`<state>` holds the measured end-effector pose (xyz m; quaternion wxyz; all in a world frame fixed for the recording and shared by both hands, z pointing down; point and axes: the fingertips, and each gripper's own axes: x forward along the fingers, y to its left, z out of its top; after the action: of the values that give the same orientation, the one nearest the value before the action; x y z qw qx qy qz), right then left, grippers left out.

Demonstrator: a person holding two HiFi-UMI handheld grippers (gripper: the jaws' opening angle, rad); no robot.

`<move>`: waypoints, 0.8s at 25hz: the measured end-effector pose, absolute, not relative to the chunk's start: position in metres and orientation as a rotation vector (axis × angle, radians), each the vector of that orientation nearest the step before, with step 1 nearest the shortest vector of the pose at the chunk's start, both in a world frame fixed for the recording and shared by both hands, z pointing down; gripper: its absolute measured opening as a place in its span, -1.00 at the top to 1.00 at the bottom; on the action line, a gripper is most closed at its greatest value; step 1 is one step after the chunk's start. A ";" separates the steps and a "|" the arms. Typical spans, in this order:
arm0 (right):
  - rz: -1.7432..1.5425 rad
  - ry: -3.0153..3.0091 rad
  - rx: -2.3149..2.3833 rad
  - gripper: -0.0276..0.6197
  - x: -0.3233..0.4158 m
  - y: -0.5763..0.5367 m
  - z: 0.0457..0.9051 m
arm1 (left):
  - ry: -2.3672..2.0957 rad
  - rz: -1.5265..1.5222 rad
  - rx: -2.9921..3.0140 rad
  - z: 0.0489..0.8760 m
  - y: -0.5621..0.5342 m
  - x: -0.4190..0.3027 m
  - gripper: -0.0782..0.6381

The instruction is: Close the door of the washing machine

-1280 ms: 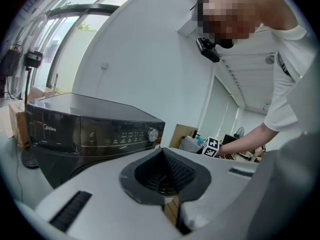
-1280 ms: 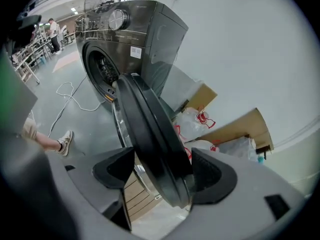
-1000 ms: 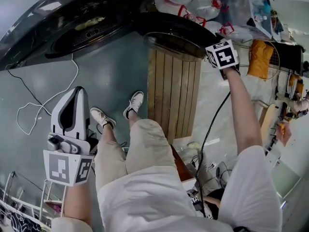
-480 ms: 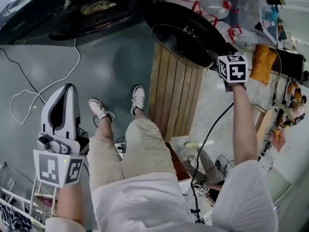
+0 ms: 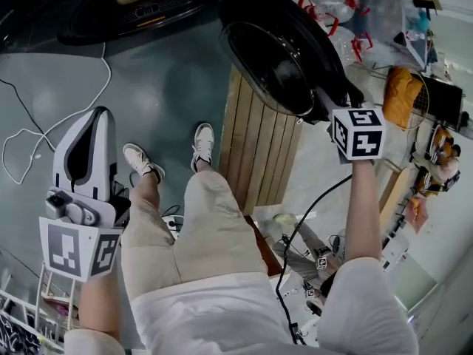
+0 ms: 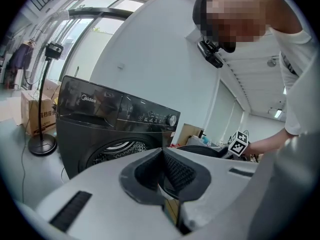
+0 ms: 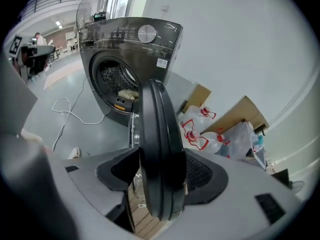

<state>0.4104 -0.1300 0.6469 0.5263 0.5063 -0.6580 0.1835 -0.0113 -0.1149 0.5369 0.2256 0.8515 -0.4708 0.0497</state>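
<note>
We hold the right claw [image 7: 161, 154] over the rim of the round door [image 7: 157, 116]. Its jaws are closing, and the dark rim fills the gap between the pads. The door stands swung well out from the washing machine [image 7: 127, 39], edge-on to us, at the right of the open drum [image 7: 114, 81] and above a slatted wooden board [image 5: 259, 150]. Our left claw [image 6: 162, 154] hangs at the near left, jaws together with nothing between them, pointing toward the machine. A white cable [image 5: 44, 135] lies on the floor [image 5: 170, 87].
</note>
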 end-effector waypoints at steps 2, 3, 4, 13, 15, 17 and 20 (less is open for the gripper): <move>0.470 -1.616 1.206 0.10 0.399 -0.122 0.649 | -1.306 0.128 2.342 0.545 -0.111 -0.011 0.77; 0.492 -1.635 1.202 0.11 0.394 -0.117 0.652 | -1.309 0.125 2.335 0.552 -0.108 -0.011 0.77; 0.518 -1.653 1.199 0.14 0.387 -0.112 0.654 | -1.311 0.121 2.325 0.559 -0.105 -0.011 0.77; 0.691 -1.765 1.206 0.18 0.320 -0.086 0.657 | -1.380 0.036 2.259 0.578 -0.101 -0.028 0.77; 0.724 -1.792 1.218 0.18 0.305 -0.084 0.657 | -1.403 0.022 2.252 0.579 -0.103 -0.033 0.77; 0.755 -1.816 1.221 0.16 0.290 -0.083 0.657 | -1.419 0.004 2.243 0.581 -0.103 -0.038 0.77; 0.817 -1.845 1.211 0.10 0.265 -0.078 0.660 | -1.429 -0.003 2.222 0.588 -0.099 -0.048 0.77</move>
<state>0.2653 -0.0784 0.6599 0.3839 0.4752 -0.7240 0.3205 -0.0481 -0.0986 0.5882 0.2473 0.8151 -0.5239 -0.0011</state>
